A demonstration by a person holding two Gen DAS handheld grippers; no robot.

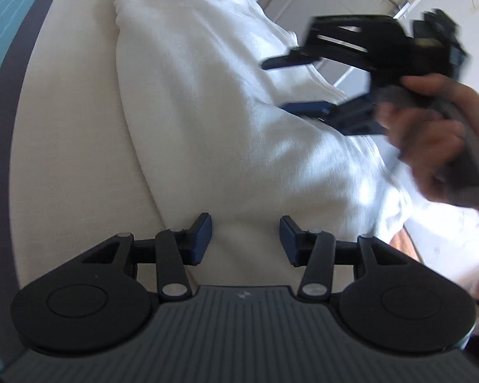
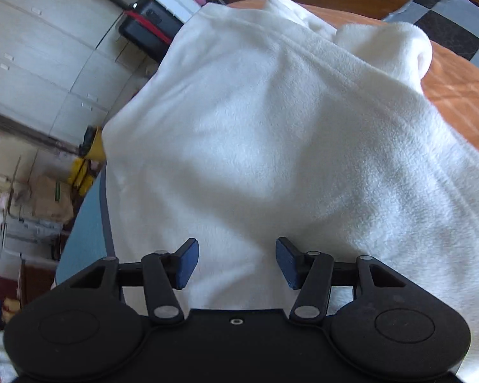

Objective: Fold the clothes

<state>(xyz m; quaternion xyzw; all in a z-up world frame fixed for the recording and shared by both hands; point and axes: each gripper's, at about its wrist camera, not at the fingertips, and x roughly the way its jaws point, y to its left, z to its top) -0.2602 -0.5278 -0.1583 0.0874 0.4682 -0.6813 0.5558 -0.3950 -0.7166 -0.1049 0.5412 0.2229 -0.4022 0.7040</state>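
Note:
A white fleece garment (image 1: 226, 102) lies spread over a cream cover (image 1: 73, 146); the right wrist view shows the same garment (image 2: 271, 134) filling most of the picture, one end rolled up at the far right. My left gripper (image 1: 246, 239) hovers open over the garment's near edge, nothing between its blue pads. The right gripper (image 1: 290, 86), held by a hand (image 1: 431, 146), hangs blurred above the far side of the garment with its jaws apart. In its own view the right gripper (image 2: 237, 261) is open above the fleece, holding nothing.
A teal striped cover with a dark grey band (image 1: 12, 73) borders the cream cover on the left. An orange surface (image 2: 456, 95) lies beyond the garment. White cabinets (image 2: 41, 63), a black case (image 2: 147, 28) and cardboard boxes (image 2: 48, 198) stand off to the side.

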